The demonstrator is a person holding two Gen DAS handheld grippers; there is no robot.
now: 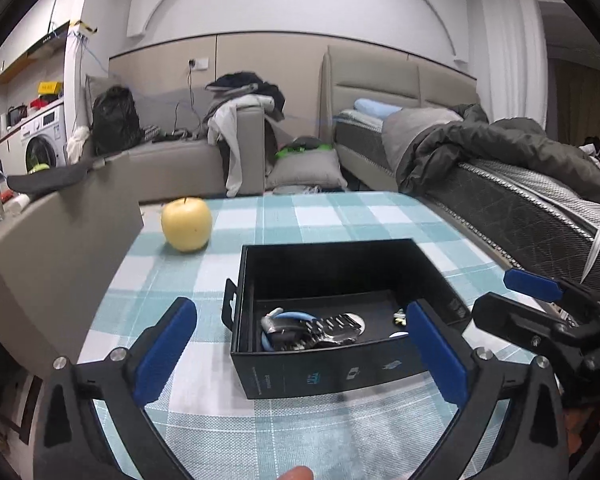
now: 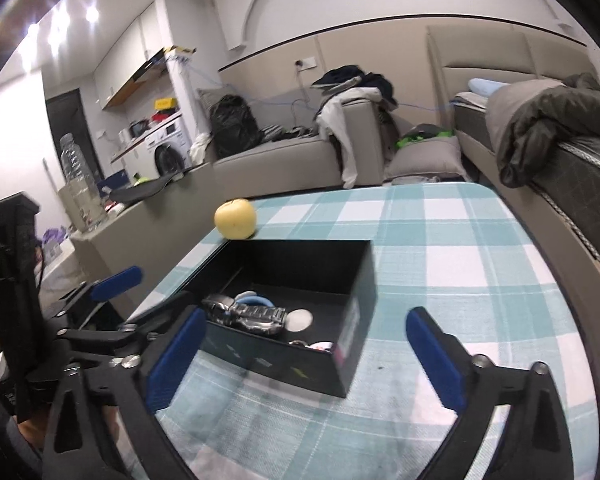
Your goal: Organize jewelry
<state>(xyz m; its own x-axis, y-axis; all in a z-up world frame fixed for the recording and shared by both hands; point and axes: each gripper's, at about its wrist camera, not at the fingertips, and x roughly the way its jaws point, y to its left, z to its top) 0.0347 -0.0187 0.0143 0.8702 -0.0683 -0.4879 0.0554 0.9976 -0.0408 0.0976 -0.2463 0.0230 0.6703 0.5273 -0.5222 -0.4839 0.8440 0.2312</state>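
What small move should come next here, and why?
Probably draw both grippers back from the black box. The left gripper and right gripper stand open and empty, the metal watch and small pieces already lie inside, and no jewelry shows on the checked tablecloth.

The worktop point(image 1: 340, 216) wears a teal-and-white checked cloth; a black open box point(image 1: 324, 376) rests on it near the front, its floor holding jewelry; a yellow apple point(image 1: 186, 224) stands further back toward the left edge, well apart from the box in the left view, just behind its far corner in the right view
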